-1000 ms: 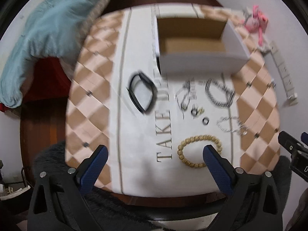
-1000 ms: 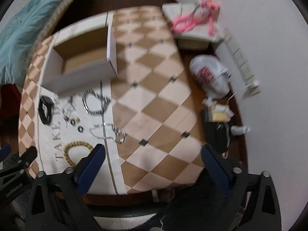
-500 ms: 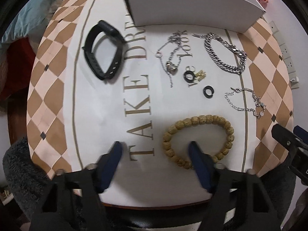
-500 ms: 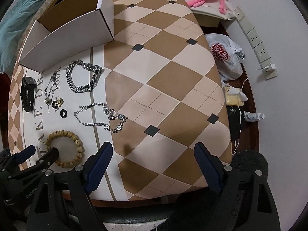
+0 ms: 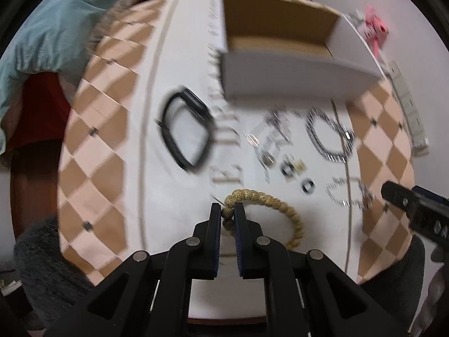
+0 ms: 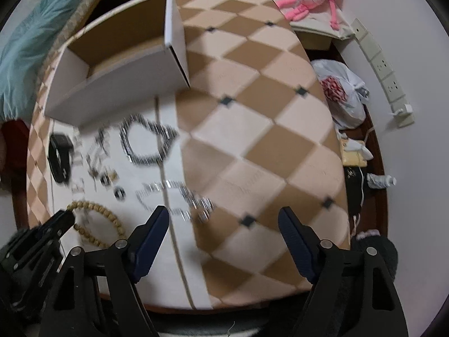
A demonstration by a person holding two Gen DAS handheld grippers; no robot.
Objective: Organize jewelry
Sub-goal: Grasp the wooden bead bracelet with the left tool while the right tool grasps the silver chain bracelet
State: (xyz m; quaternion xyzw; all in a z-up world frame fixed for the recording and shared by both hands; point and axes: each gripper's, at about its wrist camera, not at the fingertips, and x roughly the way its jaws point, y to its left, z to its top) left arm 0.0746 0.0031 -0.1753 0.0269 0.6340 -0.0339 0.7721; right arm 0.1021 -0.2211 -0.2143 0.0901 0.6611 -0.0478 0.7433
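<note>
Left wrist view: my left gripper jaws were closing on the bead bracelet; pinching one bead, it could slip free.

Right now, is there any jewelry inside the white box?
No, the white box shows only its bare brown cardboard floor in the left wrist view.

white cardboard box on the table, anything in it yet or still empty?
Empty as far as visible. The white cardboard box sits open-topped, showing bare brown floor; its near corner is hidden behind the front wall.

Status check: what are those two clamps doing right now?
Left gripper jaws closing on tan beaded bracelet. Right gripper jaws closing, nothing between. Nothing blocks open white cardboard box.
</note>
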